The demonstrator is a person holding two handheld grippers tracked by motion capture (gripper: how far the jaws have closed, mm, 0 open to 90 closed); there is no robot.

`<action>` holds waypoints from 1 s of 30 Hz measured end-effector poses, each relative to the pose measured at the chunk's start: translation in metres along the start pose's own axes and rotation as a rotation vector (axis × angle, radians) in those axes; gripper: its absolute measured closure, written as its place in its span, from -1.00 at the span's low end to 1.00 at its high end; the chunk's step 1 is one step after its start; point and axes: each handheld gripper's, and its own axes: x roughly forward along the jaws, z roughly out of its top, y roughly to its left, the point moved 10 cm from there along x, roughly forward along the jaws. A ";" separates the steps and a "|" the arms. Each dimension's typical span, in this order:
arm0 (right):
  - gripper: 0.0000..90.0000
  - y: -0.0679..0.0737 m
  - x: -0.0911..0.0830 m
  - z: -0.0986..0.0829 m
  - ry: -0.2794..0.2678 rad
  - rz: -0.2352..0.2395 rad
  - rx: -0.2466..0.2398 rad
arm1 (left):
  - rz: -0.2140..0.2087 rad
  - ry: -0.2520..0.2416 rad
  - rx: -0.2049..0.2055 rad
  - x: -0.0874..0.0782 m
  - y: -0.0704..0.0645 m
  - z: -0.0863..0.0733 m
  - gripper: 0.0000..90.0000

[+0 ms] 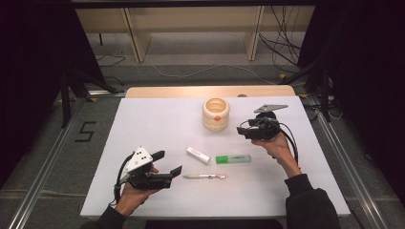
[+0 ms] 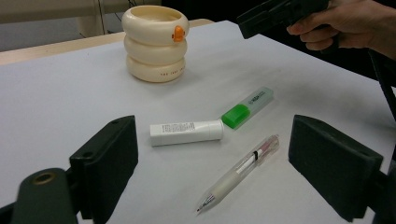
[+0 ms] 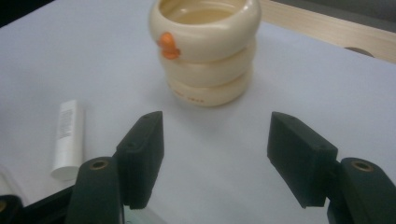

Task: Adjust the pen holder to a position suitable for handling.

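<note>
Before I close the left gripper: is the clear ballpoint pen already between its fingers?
No, the clear ballpoint pen lies on the white table ahead of the open left gripper, untouched by its fingers.

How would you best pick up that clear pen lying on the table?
Grip the pen across the middle of its slim barrel, coming straight down from above. It lies flat with bare table on both sides, so the left gripper, open and nearest, could straddle it.

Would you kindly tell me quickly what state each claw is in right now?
Left claw: open, holding nothing, aimed at the pen.
Right claw: open, holding nothing, facing the cream holder.
</note>
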 end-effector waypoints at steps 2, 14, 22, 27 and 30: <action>-0.22 0.008 -0.003 0.001 0.006 0.024 -0.021 | 0.002 0.003 0.000 0.001 0.002 0.000 -0.66; -0.33 0.042 0.003 -0.008 0.073 0.084 -0.116 | -0.002 -0.005 -0.008 0.000 0.001 0.001 -0.66; -0.35 0.053 0.008 -0.015 0.115 0.111 -0.171 | -0.005 0.005 0.002 0.003 0.000 0.002 -0.66; -0.39 0.060 0.011 -0.020 0.149 0.129 -0.185 | -0.003 0.002 -0.008 0.003 0.001 0.002 -0.66; -0.41 0.063 0.013 -0.022 0.165 0.139 -0.204 | 0.002 0.003 -0.010 0.003 0.002 0.001 -0.66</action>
